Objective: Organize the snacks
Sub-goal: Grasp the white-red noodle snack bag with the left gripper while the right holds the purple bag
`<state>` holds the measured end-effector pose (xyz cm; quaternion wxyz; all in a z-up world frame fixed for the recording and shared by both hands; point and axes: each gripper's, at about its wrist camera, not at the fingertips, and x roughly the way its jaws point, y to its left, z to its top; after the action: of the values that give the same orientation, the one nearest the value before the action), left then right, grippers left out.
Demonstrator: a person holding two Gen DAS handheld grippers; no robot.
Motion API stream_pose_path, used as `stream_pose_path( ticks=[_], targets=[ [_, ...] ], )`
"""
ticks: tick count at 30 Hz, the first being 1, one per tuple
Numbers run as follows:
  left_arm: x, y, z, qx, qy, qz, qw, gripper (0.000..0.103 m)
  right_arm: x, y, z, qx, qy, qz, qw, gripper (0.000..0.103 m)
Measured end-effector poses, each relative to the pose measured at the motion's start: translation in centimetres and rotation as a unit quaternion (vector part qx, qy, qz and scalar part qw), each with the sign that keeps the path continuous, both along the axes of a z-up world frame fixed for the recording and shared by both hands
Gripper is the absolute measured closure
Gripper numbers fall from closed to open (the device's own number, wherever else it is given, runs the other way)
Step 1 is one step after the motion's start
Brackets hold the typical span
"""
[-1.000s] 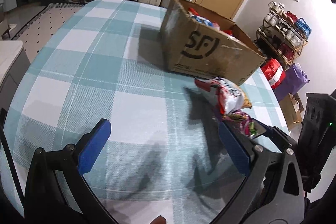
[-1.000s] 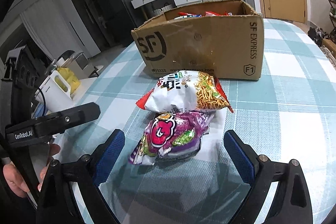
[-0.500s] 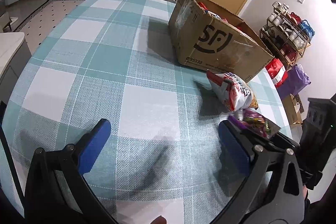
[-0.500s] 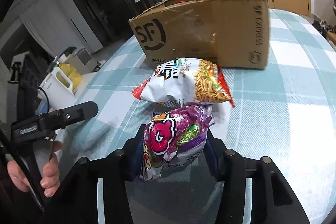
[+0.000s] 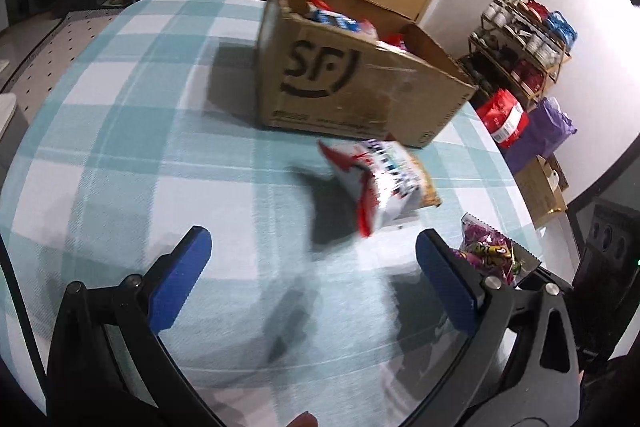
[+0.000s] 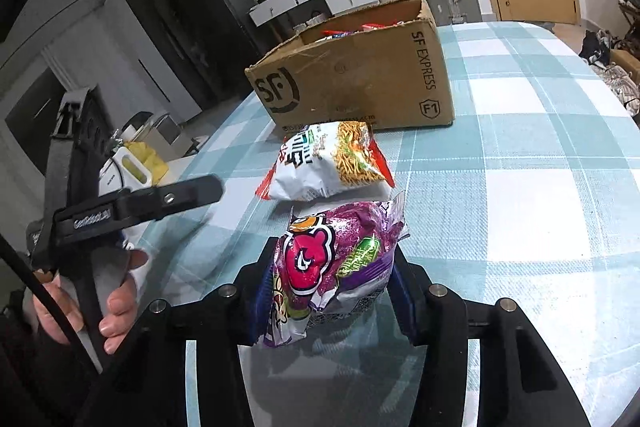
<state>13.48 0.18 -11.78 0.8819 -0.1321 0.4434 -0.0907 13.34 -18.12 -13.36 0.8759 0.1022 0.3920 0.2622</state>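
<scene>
Purple snack bag in the right tongs

Now the right tongs (image 6: 332,291) are clenched on a purple snack bag (image 6: 340,259), their blue pads pressed against its two sides, having just been closing around it. The bag stands nearly upright between the fingers, its crimped top edge pointing away from the camera and its lower end crumpled. Whether it rests on the table (image 6: 540,195) or is lifted off it I cannot tell.

The left tongs (image 5: 308,279) are released, spread wide, with nothing between the blue pads (image 5: 180,287), hovering above the checked teal-and-white cloth near the table's near edge. In the right wrist view a hand (image 6: 116,311) grips their black handle at the left.

Just beyond the purple bag lies a white and red noodle snack bag (image 6: 328,163), flat on the cloth. Behind that, close to it, stands an open cardboard box (image 6: 360,83) marked SF, with more snack packets inside. The box sits toward the table's far edge.
</scene>
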Motion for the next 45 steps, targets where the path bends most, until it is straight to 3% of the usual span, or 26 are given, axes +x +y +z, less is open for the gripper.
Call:
stream_pose_path(
  ticks=[11, 18, 24, 27, 30, 33, 45],
  targets=[
    [4.4, -6.0, 0.1, 0.03, 0.01, -0.033, 0.999, 0.001, -0.3, -4.4, -0.3, 0.004, -0.007, -0.038, 0.999, 0.053],
    [7.7, -8.3, -1.1, 0.042, 0.038, -0.025, 0.9981, 0.002, 0.2, -6.1, 0.0, 0.004, -0.016, -0.054, 0.998, 0.053],
    [10.1, -9.5, -2.7, 0.084, 0.059, -0.011, 0.9947, 0.002, 0.4, -7.3, 0.2, 0.012, -0.018, -0.062, 0.998, 0.053],
    [10.7, -9.1, -3.8, 0.062, 0.078, -0.007, 0.995, 0.009, 0.4, -7.6, 0.2, 0.015, -0.017, -0.064, 0.998, 0.053],
    [10.4, -9.4, -3.5, 0.072, 0.059, -0.023, 0.9954, 0.037, 0.4, -7.7, 0.2, 0.017, -0.017, -0.064, 0.998, 0.053],
    [10.1, -9.0, -3.5, 0.051, 0.052, -0.039, 0.9966, 0.04, 0.4, -7.6, 0.2, 0.019, -0.015, -0.064, 0.998, 0.053],
    [8.1, -7.7, -2.4, 0.037, 0.04, -0.052, 0.9971, 0.041, -0.1, -6.5, 1.2, 0.015, -0.027, -0.057, 0.998, 0.053]
  ],
)
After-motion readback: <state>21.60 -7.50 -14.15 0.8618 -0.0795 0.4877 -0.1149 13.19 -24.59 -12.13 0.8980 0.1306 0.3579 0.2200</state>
